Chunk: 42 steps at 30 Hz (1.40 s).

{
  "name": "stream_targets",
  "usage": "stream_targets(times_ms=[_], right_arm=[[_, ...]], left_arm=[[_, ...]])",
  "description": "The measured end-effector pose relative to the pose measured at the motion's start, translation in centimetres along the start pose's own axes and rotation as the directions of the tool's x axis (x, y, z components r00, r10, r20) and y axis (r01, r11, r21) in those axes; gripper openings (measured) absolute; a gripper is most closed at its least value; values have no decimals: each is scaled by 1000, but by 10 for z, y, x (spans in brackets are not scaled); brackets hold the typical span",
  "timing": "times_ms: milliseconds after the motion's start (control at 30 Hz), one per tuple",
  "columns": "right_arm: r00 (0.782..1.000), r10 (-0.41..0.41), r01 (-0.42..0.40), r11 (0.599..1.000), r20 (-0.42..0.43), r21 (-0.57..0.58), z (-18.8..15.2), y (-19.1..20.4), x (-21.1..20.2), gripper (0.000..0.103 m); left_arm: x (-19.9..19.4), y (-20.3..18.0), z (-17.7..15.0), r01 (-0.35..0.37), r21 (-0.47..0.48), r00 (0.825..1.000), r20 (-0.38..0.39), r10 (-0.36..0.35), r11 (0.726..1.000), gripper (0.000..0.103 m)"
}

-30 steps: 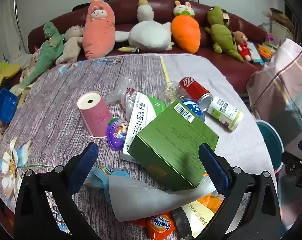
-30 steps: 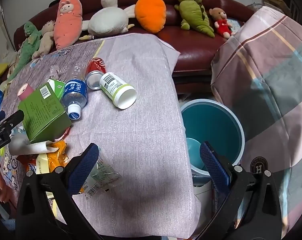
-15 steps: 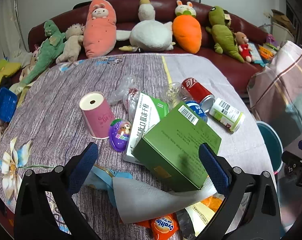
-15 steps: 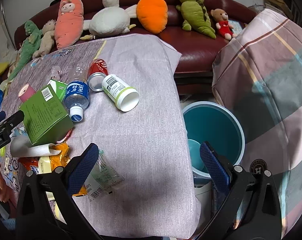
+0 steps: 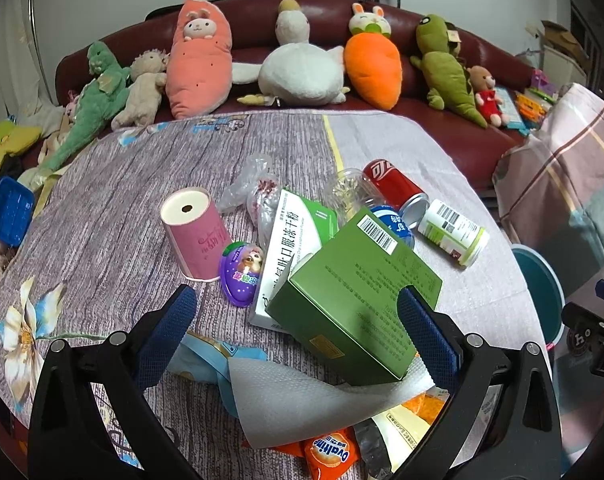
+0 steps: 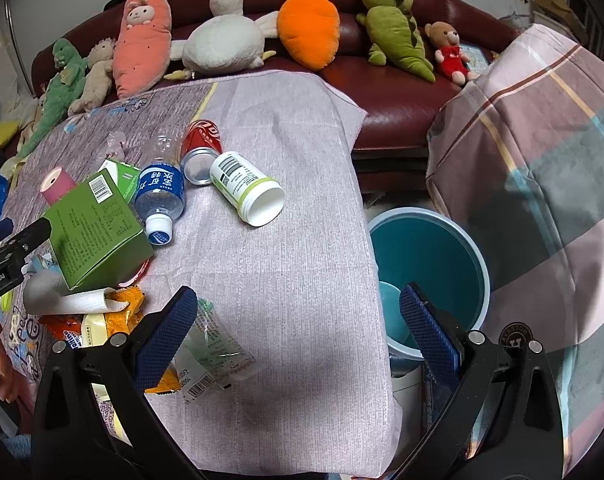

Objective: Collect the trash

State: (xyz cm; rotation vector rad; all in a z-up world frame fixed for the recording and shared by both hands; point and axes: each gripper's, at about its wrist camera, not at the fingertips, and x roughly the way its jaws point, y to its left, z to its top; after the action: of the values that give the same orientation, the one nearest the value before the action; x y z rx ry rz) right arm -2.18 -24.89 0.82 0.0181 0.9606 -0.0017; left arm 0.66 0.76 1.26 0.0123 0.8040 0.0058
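So my left wrist cam sits low and close over the near-left end of the table, facing the far sofa, with the green box right up in front. My right cam hangs off the table's near-right edge, same direction, bin just right. Both catch the green box, red can and plush row.
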Motion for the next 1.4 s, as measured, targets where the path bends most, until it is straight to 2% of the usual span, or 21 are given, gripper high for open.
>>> stream_targets(times_ms=[1400], right_arm=[[1000, 10, -10, 1000, -12, 2, -12, 4, -1, 97]], left_arm=[[-7, -3, -8, 7, 7, 1000, 12, -7, 1000, 100]])
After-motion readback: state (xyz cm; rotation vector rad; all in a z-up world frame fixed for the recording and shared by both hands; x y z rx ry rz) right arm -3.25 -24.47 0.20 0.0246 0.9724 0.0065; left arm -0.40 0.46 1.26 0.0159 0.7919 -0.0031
